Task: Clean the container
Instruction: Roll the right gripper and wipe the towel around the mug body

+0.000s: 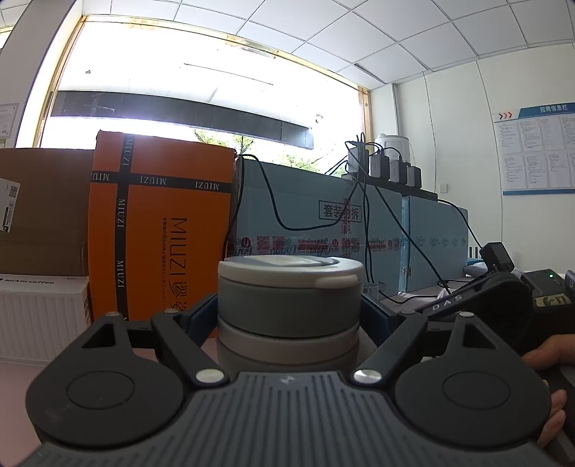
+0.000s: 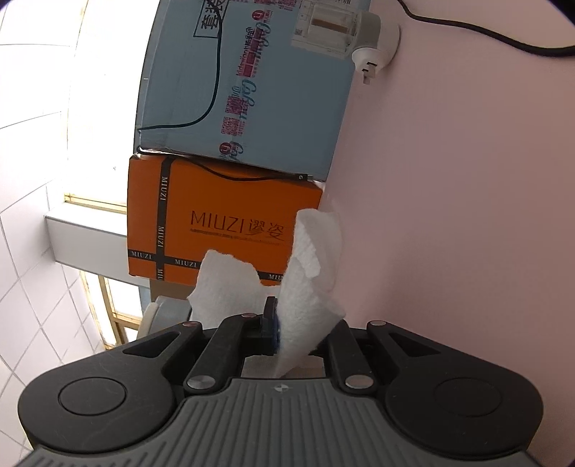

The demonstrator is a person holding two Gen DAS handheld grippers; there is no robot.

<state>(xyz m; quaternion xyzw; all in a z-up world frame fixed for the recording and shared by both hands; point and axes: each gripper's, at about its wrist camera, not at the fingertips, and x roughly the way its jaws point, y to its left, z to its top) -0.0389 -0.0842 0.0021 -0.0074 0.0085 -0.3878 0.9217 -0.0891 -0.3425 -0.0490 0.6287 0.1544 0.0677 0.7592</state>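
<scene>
In the left wrist view, a round grey container (image 1: 287, 309) with stacked ribbed tiers and a pale lid stands upright between the blue-padded fingers of my left gripper (image 1: 289, 316), which is shut on its sides. In the right wrist view, which is rolled sideways, my right gripper (image 2: 284, 323) is shut on a white paper towel (image 2: 305, 273) that sticks out past the fingers. A grey and cream edge of the container (image 2: 161, 312) shows at the left of the right gripper. The other gripper and a hand (image 1: 542, 359) show at the right of the left wrist view.
An orange MIUZI box (image 1: 161, 230), brown cartons (image 1: 43, 212) and a light blue carton (image 1: 323, 222) with black cables stand behind on the pink table (image 2: 449, 215). Chargers (image 1: 388, 165) sit on the blue carton. A white plug adapter (image 2: 359, 32) lies on the table.
</scene>
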